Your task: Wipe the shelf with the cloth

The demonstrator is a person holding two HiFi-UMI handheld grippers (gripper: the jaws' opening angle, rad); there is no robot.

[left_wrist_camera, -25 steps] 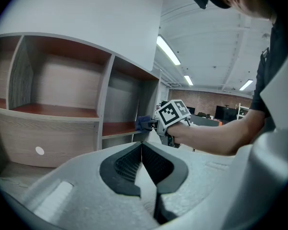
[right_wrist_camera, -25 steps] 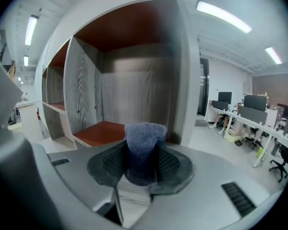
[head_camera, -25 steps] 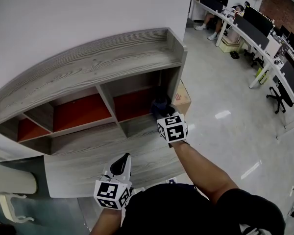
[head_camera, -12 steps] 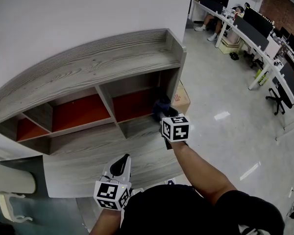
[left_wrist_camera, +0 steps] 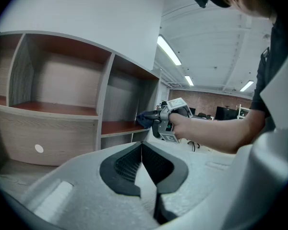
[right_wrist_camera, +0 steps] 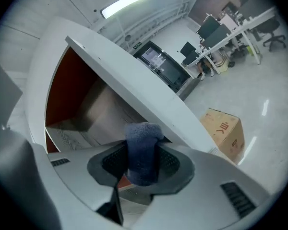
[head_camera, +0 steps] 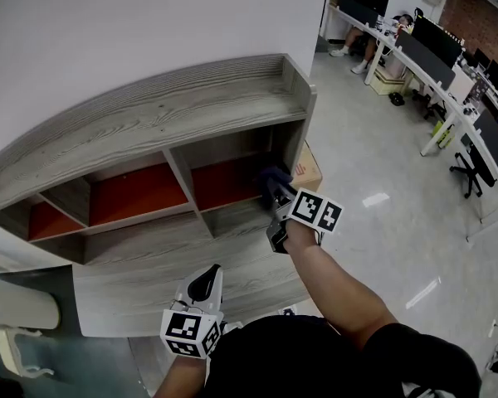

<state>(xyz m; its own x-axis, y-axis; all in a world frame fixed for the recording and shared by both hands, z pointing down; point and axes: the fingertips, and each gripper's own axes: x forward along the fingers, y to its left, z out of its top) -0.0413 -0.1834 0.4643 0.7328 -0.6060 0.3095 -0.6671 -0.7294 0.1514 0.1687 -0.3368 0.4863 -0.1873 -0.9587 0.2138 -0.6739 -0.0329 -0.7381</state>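
The grey wood shelf unit [head_camera: 158,110] with red-backed compartments stands against the white wall. My right gripper [head_camera: 275,191] is shut on a dark blue cloth [head_camera: 273,177], held at the right end of the rightmost compartment [head_camera: 228,181]. In the right gripper view the cloth [right_wrist_camera: 143,152] sticks up between the jaws, in front of the compartment's side wall [right_wrist_camera: 134,87]. The left gripper view shows the cloth [left_wrist_camera: 145,119] at the red shelf board [left_wrist_camera: 117,126]. My left gripper [head_camera: 204,284] hangs low near my body, shut and with nothing in it.
A cardboard box [head_camera: 307,166] sits on the floor right of the shelf unit. Desks with monitors [head_camera: 415,36] and office chairs line the far right. A lower grey shelf surface [head_camera: 174,255] runs below the compartments.
My right gripper has moved up and to the right with the cloth, and its marker cube has tilted. The left gripper has stayed in place.
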